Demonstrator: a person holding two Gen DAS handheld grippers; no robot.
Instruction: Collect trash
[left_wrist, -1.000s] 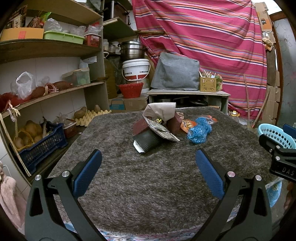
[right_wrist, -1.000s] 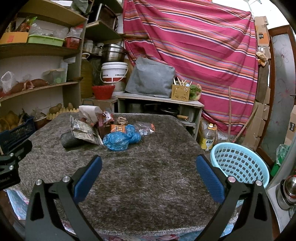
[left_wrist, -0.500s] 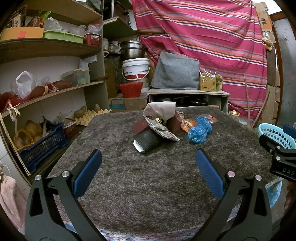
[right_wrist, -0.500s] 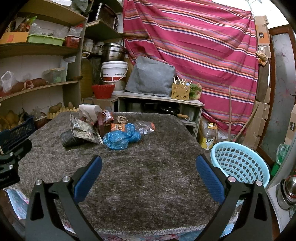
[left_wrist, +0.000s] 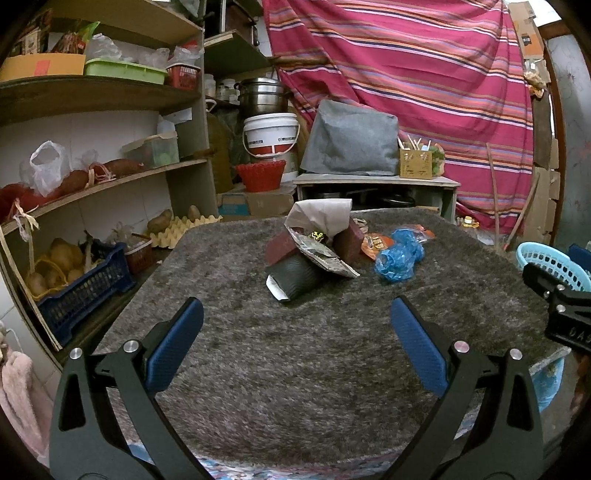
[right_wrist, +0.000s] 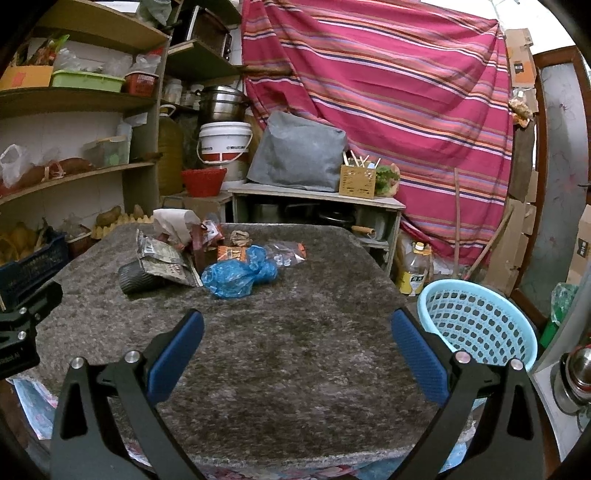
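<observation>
Two hand-held tools, both spread wide and holding nothing, poised low over the near edge of a counter (left_wrist: 295, 369) covered in grey shaggy cloth. Left tool (left_wrist: 295, 332) aimed nearly straight at a trash pile (left_wrist: 314, 247) heaped near the far middle of the counter, well apart from both tools: a dark ribbed cup (left_wrist: 295, 277) lying on its side, mouth toward the left tool, under a torn printed wrapper (left_wrist: 325, 254), with crumpled white paper (left_wrist: 321, 214) on top. Right tool (right_wrist: 297, 339) aimed at bare cloth, with the pile ahead and to its left; crumpled blue plastic (right_wrist: 236, 275) at the pile's right edge, likely the nearest piece for this side. Light blue basket (right_wrist: 476, 325) off the counter's right edge, just beside the right tool. Smaller orange and clear wrappers behind the blue plastic partly hidden and hard to separate; basket's contents not visible.
</observation>
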